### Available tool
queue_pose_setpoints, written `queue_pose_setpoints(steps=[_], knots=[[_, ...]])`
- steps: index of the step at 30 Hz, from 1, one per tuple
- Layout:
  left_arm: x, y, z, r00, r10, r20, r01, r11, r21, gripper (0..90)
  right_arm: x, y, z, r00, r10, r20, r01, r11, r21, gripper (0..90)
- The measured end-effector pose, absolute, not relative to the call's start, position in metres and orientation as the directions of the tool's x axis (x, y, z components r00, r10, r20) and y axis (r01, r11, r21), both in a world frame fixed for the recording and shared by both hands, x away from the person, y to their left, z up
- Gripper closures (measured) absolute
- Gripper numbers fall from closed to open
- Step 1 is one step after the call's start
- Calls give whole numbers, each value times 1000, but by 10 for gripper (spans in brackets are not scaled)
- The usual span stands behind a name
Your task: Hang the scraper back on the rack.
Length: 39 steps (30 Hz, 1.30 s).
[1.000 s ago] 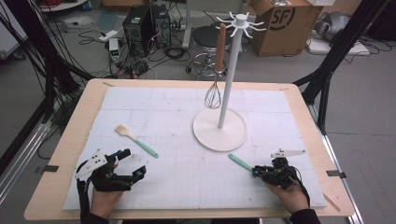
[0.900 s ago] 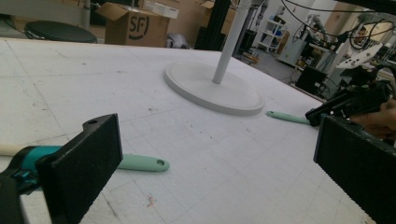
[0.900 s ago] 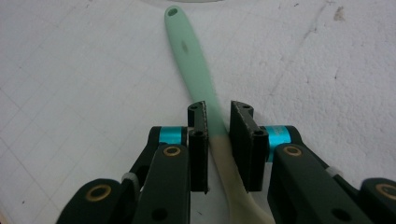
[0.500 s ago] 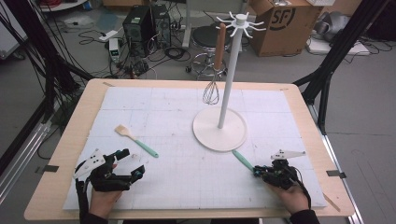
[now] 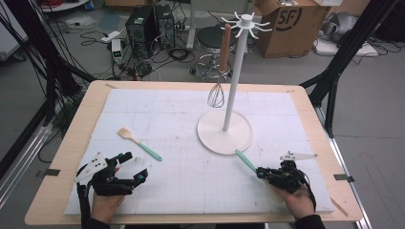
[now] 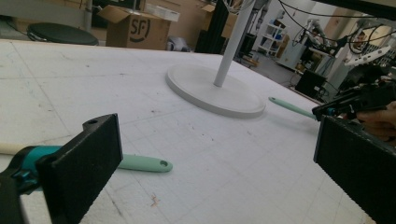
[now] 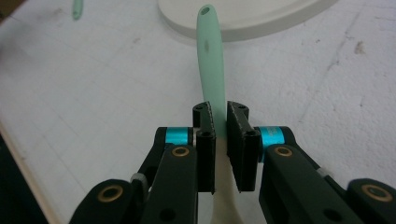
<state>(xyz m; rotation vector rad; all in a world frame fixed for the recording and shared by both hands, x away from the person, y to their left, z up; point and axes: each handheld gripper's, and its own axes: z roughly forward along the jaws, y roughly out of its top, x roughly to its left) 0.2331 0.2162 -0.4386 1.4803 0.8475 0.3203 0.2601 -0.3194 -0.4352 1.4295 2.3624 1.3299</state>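
A white hook stand (image 5: 224, 131) rises from its round base at the table's middle, and a whisk (image 5: 217, 95) with a wooden handle hangs from it. A cream spatula with a mint handle (image 5: 139, 144) lies left of the stand, its handle end (image 6: 144, 164) just beyond my left gripper (image 5: 136, 167), whose jaws stand wide open (image 6: 219, 168) with nothing between them. My right gripper (image 5: 260, 171) has just been closing and is shut (image 7: 219, 116) on a second mint-handled utensil (image 7: 210, 60). Its handle tip reaches the rim of the stand's base (image 7: 243, 23).
A white gridded mat (image 5: 181, 181) covers the wooden table (image 5: 71, 143). Behind the table stand a stool (image 5: 212, 36), a computer case (image 5: 141, 24) with cables, and a cardboard box (image 5: 286, 24). Black frame legs (image 5: 334, 81) flank the table.
The right gripper's utensil has shifted a little, its handle tip swinging up toward the stand's base. The left gripper has stayed where it was.
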Motion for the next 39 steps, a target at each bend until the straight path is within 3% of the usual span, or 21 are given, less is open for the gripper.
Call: queue_pose_setpoints(steps=[22, 39], knots=[[233, 217, -439, 683, 664, -305, 304, 122, 945, 17, 268, -310, -404, -588, 706, 394, 586, 36, 810, 825], [232, 218, -438, 682, 665, -304, 301, 123, 946, 17, 277, -290, -348, -656, 660, 368, 358, -157, 920, 826]])
